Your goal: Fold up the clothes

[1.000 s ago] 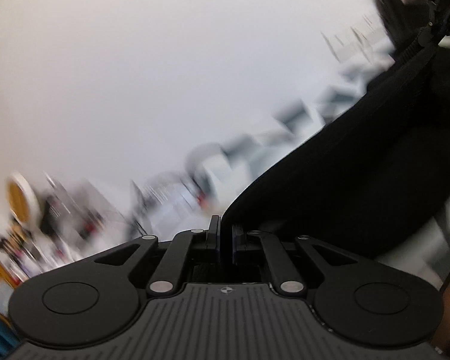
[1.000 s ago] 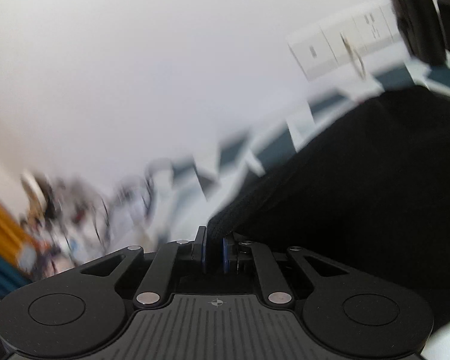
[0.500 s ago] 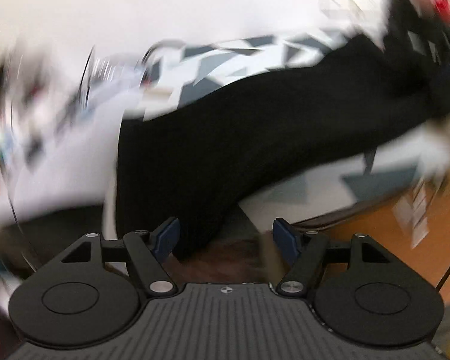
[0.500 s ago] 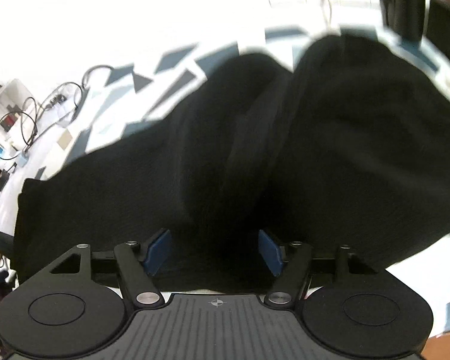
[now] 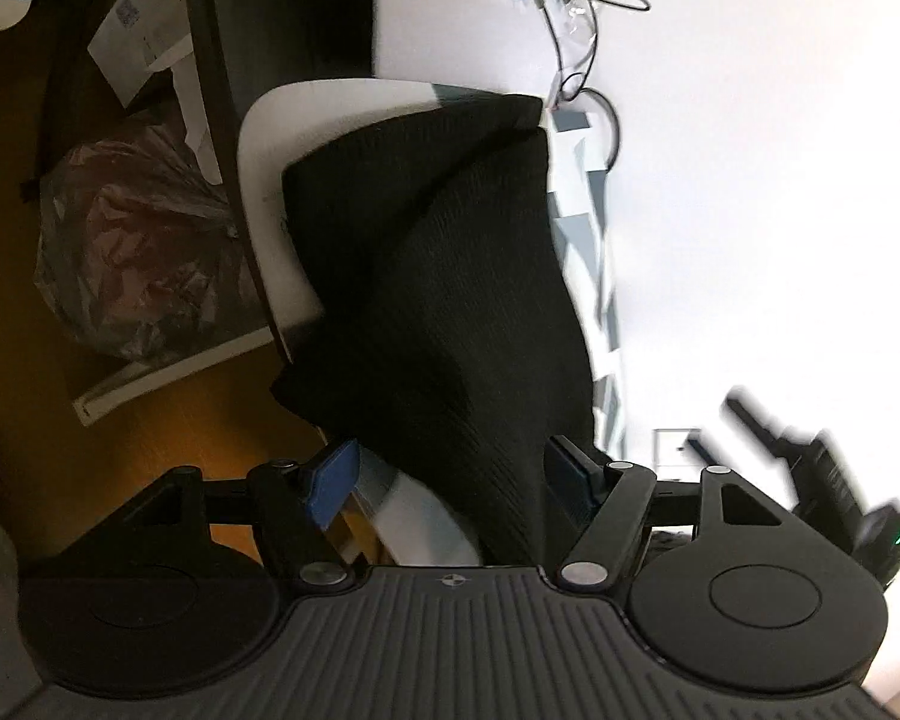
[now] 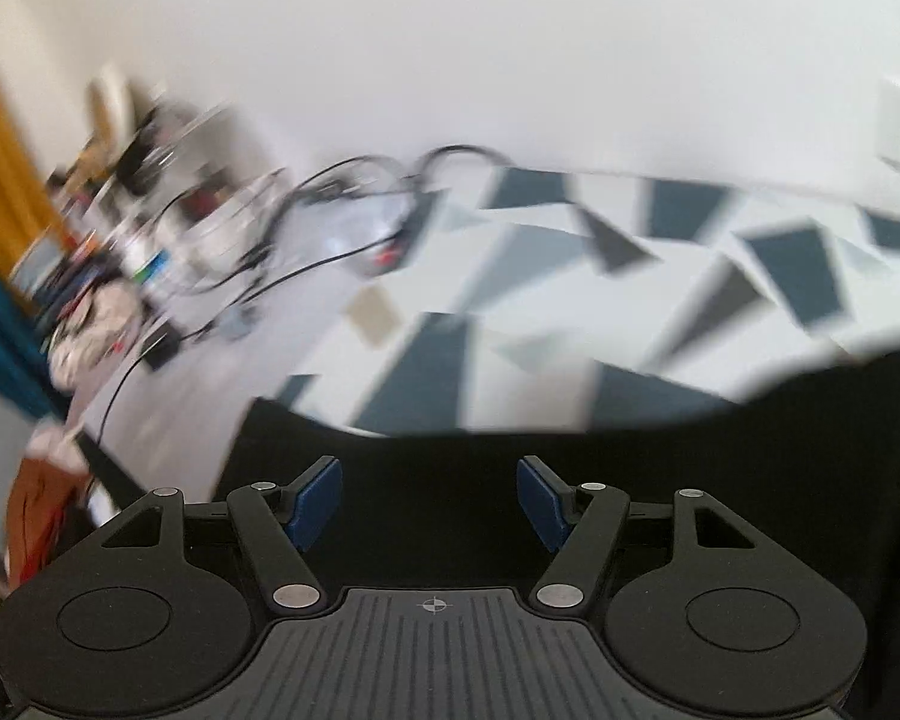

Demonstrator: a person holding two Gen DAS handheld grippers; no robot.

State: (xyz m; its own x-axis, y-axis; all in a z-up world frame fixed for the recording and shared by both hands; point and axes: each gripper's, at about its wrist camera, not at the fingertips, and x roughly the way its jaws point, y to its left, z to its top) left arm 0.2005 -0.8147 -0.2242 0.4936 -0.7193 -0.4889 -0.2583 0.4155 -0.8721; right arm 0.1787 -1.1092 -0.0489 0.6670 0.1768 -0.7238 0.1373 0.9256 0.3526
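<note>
A black knitted garment (image 5: 438,276) lies over the rounded edge of a white table (image 5: 264,180) in the left wrist view, one corner hanging past the rim. My left gripper (image 5: 450,480) is open, its blue pads on either side of the cloth's near end without pinching it. In the right wrist view the same black garment (image 6: 570,456) spreads flat on a cloth patterned with grey and blue shapes (image 6: 630,276). My right gripper (image 6: 429,501) hovers open above the garment's near edge, nothing between its fingers.
A tangle of cables and small devices (image 6: 306,210) crowds the table's far left. A plastic bag (image 5: 138,246) and papers (image 5: 144,48) lie on the wooden floor beside the table. A dark device (image 5: 834,486) sits at the right of the left view.
Both grippers were shut on the black garment a second ago and have let go. The garment now lies on the table. The left camera has swung round sideways.
</note>
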